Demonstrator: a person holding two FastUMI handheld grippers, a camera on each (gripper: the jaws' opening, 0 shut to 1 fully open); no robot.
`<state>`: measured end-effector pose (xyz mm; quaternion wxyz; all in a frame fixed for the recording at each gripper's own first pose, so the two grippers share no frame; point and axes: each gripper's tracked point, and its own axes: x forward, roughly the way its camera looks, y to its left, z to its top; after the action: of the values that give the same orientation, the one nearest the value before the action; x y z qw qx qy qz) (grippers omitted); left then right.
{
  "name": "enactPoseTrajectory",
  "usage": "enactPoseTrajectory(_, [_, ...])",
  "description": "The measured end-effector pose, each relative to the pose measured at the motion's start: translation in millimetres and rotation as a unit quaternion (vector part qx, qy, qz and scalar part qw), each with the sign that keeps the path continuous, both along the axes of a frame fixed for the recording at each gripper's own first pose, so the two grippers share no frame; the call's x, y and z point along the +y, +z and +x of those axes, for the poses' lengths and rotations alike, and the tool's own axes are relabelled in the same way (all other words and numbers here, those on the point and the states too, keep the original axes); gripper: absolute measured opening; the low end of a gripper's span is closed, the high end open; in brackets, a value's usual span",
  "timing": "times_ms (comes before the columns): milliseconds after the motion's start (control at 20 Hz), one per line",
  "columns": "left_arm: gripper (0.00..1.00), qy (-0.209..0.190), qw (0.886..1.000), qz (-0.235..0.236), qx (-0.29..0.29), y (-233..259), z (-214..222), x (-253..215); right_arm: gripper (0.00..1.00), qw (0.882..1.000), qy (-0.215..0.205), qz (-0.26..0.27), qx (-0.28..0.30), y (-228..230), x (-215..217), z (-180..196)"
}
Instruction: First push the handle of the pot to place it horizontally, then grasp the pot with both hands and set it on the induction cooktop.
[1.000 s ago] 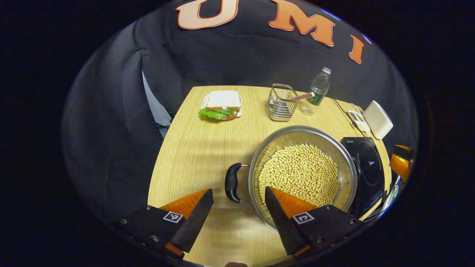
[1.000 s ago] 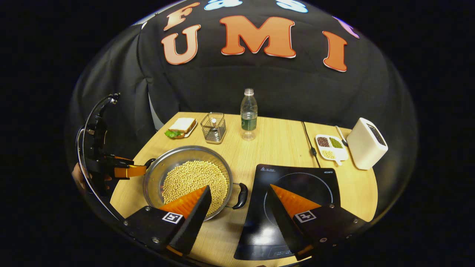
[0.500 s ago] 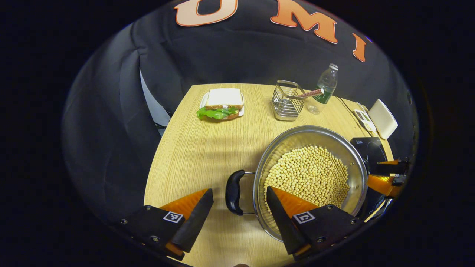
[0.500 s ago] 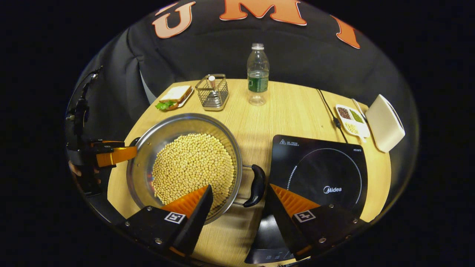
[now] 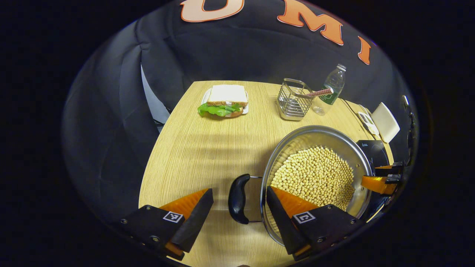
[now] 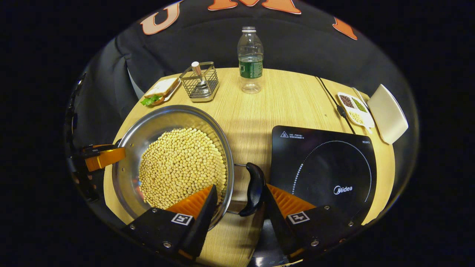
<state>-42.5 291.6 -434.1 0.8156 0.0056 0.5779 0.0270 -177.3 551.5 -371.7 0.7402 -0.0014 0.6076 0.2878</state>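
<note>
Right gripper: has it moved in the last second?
Yes. The right gripper has closed in on the fixed induction cooktop; the pot handle now sits between its open fingers.

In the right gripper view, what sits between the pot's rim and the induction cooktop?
The pot's right-hand black handle on its wire loops, standing over bare table close beside the induction cooktop's left edge. The right tongs straddle it, open.

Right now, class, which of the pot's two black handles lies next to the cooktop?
The handle between the right gripper's open fingers: it sits beside the cooktop. The other handle, before the left gripper, faces bare table.
</note>
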Motion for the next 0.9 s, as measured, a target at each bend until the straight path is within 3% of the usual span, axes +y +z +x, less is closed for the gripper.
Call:
enactPoseTrajectory(200, [0.92,0.008,1.000,-0.001,0.004,-7,-1,0,0.78,1.000,0.004,-0.010,-0.010,-9,8,2])
enactPoseTrajectory(300, [0.92,0.019,1.000,0.002,0.006,-12,-2,3,0.71,1.000,0.008,-0.017,-0.010,-14,11,2])
enactPoseTrajectory(700, [0.93,0.036,0.999,-0.014,0.006,-21,-6,-2,0.70,0.999,-0.031,-0.019,0.035,-27,21,-2])
enactPoseTrajectory(850, [0.78,0.038,0.999,-0.027,0.006,-25,-7,-10,0.65,0.999,-0.031,-0.015,0.036,-30,21,-3])
enactPoseTrajectory(900, [0.73,0.042,0.999,-0.027,0.009,-26,-7,-11,0.69,0.999,-0.030,-0.015,0.035,-30,21,-4])
